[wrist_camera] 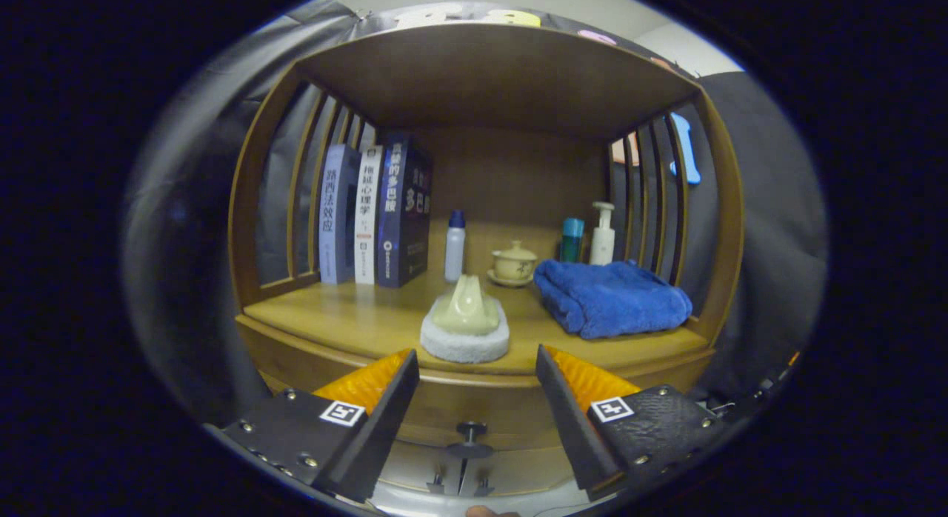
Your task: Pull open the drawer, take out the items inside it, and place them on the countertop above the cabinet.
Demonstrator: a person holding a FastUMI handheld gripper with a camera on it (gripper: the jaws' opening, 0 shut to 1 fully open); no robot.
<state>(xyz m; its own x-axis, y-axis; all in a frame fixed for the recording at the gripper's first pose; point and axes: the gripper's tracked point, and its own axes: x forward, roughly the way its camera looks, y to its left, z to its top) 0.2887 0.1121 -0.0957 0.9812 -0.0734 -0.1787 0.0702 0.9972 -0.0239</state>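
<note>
My fingers (478, 369) are spread wide and hold nothing. The drawer (474, 413) sits under the tabletop's (355, 321) front edge, and I think it is not pulled out yet. Its little knob (471, 430) is between my fingers, a bit lower. I cannot see what is inside. On the tabletop near the front edge sits a round white pad with a cream thing (465, 324) on top. A blue towel (611, 296) lies by the right edge. If I close too high, I may miss the knob and bump the tabletop edge. If I pull crooked, the drawer could stick.
</note>
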